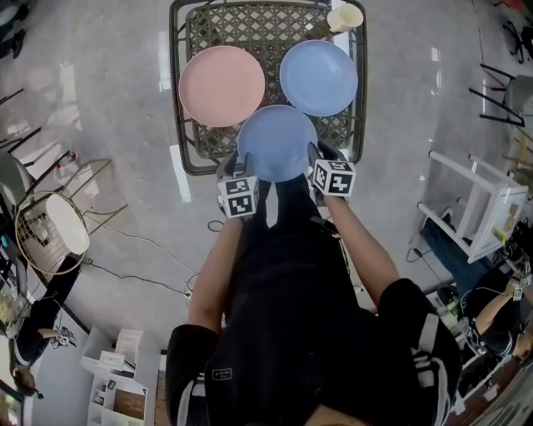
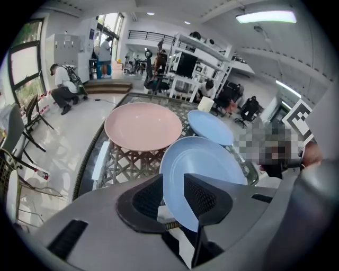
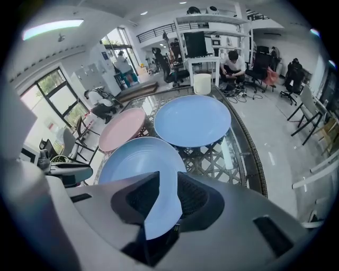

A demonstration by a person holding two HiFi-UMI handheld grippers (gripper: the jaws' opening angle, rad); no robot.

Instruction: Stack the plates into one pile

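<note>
**At the bottom edge of the desk, both jaws stand loose round the front plate**

Low in the centre of the head view, the near blue plate [image 1: 277, 141] lies at the desk's [image 1: 250, 29] lower edge. It sits just beside the pink plate [image 1: 221, 86] at upper left and the far blue plate [image 1: 318, 77] at upper right. All three lie flat and single, so I judge the stacking not yet begun.

My left hand-held gripper [image 2: 174, 197] has its jaws apart. The plate's lower left rim runs between them, with a gap on either side. My right hand-held gripper [image 3: 168, 193] is the same at the lower right rim: jaws spread, rim between, nothing pinched.

What worries me from here:

- The rim is thin and smooth. If the pads close too near its lip, I expect it to slide out as I lift.
- The two sides may not grip or rise together. The plate would then tip and could drop onto the glass top.
- The plate seems to jut a little past the desk's lower edge. A nudge while closing could push it off.
- The neighbours sit close. A low carry could clip either one and shove it towards the cup [image 1: 345, 17] at the top right corner.
</note>
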